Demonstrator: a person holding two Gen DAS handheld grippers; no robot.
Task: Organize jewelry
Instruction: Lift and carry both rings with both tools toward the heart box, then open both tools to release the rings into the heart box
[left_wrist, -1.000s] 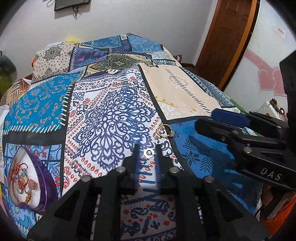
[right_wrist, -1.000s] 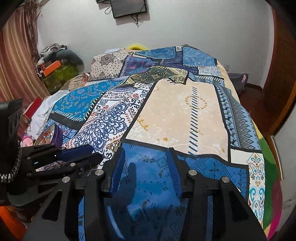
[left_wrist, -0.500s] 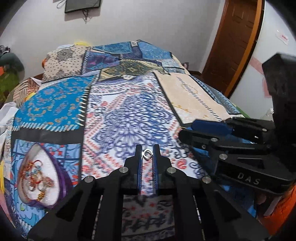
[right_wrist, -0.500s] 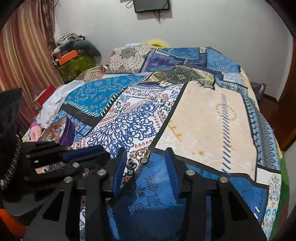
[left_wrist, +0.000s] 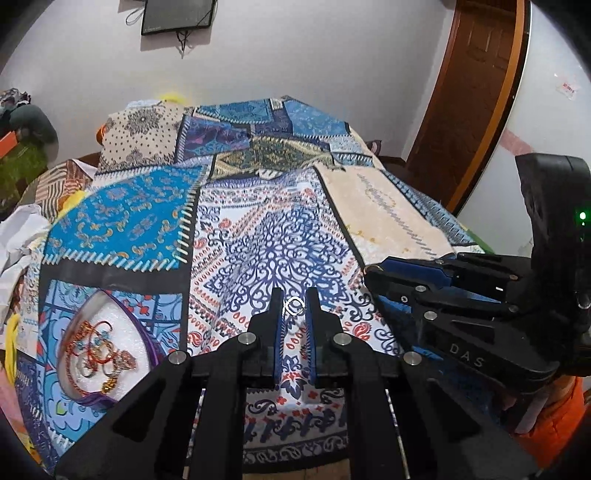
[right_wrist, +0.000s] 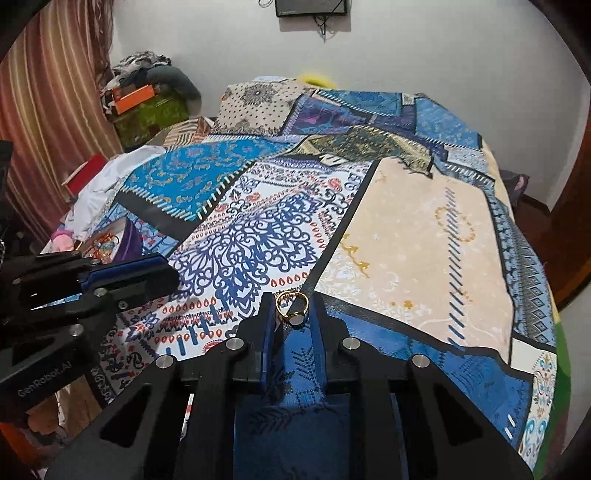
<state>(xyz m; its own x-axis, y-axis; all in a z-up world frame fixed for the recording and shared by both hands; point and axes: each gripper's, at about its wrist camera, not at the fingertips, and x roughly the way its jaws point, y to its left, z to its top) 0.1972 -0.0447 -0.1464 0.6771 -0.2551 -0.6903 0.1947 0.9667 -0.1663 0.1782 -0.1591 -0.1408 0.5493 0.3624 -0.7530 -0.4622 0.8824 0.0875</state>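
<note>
1. The left gripper (left_wrist: 294, 308) pinches a small silver ring (left_wrist: 294, 307) right at its tips, lifted clear of the bedspread (left_wrist: 266, 236).
2. The right gripper (right_wrist: 291, 310) clamps a gold ring (right_wrist: 291, 307) likewise (both look ready for carrying).
3. The purple jewelry box (left_wrist: 147, 343), left of both, seems the destination.
</note>
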